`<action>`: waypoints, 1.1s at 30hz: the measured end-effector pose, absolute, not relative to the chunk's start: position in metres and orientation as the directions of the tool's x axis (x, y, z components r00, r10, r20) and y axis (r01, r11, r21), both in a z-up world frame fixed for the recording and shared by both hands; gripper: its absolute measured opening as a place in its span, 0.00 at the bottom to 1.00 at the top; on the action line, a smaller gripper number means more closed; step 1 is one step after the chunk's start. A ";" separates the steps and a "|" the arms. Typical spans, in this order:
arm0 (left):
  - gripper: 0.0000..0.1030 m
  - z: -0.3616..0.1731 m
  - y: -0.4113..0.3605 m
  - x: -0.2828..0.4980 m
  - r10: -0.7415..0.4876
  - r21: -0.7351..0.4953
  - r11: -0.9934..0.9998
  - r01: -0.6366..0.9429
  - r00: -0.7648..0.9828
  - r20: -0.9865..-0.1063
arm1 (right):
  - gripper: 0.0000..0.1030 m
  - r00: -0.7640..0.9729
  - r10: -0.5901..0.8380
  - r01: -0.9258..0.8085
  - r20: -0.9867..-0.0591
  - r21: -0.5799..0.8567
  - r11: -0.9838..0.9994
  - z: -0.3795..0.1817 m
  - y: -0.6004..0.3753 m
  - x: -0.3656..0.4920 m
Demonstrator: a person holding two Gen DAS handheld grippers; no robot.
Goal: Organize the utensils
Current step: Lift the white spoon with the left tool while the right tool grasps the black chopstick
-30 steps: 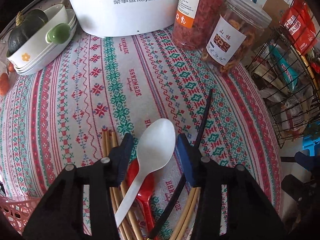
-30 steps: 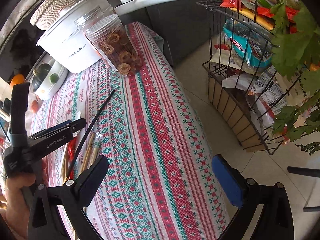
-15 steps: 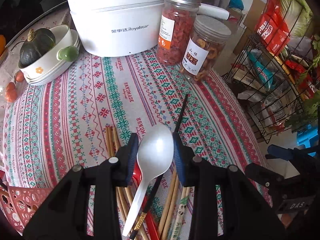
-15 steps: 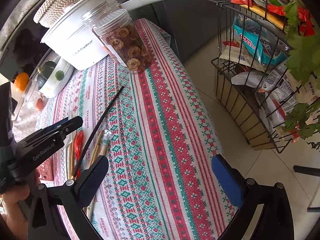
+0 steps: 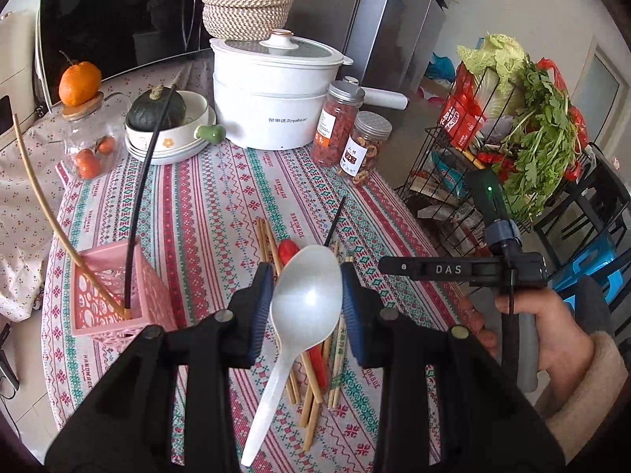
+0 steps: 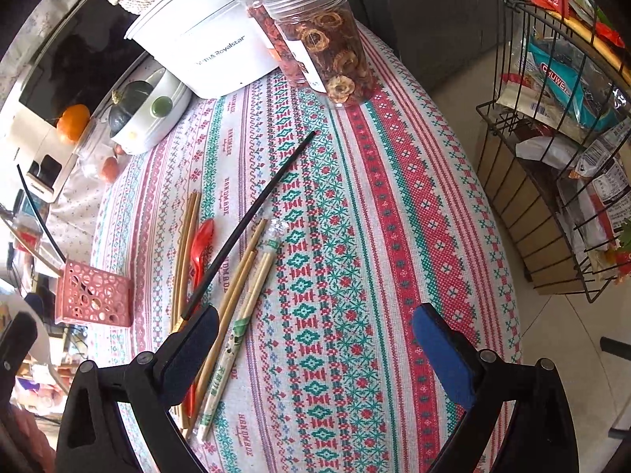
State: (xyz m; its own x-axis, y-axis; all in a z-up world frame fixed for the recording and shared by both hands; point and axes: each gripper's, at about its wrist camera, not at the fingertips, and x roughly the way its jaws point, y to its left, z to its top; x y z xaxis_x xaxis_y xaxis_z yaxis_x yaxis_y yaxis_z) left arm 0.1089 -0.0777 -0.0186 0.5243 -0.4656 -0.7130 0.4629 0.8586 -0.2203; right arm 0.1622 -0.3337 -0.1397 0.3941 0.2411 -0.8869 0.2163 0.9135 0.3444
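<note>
My left gripper (image 5: pixel 307 307) is shut on a white plastic spoon (image 5: pixel 303 311), held by its bowl high above the table, handle hanging down. Below lie wooden chopsticks (image 5: pixel 311 386), a red spoon (image 5: pixel 290 252) and a black chopstick (image 5: pixel 335 220). A pink holder basket (image 5: pixel 114 307) at the left holds a black chopstick and a bamboo one. My right gripper (image 6: pixel 311 351) is open and empty over the tablecloth, beside the chopsticks (image 6: pixel 240 287), red spoon (image 6: pixel 203 240) and black chopstick (image 6: pixel 256 216). The pink holder (image 6: pixel 92 295) shows at its left.
A white Royalstar pot (image 5: pixel 276 98), two snack jars (image 5: pixel 351 138), a bowl with a squash (image 5: pixel 165 126) and a glass jar of oranges (image 5: pixel 90 146) stand at the table's back. A wire rack (image 5: pixel 493 165) with greens stands right of the table, also in the right wrist view (image 6: pixel 552 157).
My left gripper closed on the white spoon and lifted it high off the table. The right gripper stayed open and shifted slightly toward the utensil pile.
</note>
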 end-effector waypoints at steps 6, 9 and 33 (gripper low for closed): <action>0.35 -0.013 -0.031 0.086 -0.466 -0.242 0.876 0.418 0.599 -0.651 | 0.72 0.440 0.274 0.247 -0.855 0.409 0.878 -0.141 -0.330 0.183; 0.35 -0.007 -0.015 0.085 -0.471 -0.253 0.878 0.407 0.632 -0.616 | 0.59 0.451 0.273 0.246 -0.850 0.412 0.877 -0.143 -0.324 0.196; 0.35 -0.003 0.024 0.088 -0.469 -0.308 0.883 0.354 0.690 -0.551 | 0.06 0.435 0.235 0.168 -0.870 0.334 0.927 -0.167 -0.262 0.259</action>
State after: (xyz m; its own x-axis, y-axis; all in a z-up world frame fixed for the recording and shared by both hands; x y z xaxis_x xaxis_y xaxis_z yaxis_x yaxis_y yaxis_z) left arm 0.0883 0.0240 -0.0028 0.6901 -0.4687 -0.5514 0.3537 0.8832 -0.3081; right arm 0.2590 -0.2616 -0.1669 0.4345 0.2348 -0.8695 0.1679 0.9274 0.3344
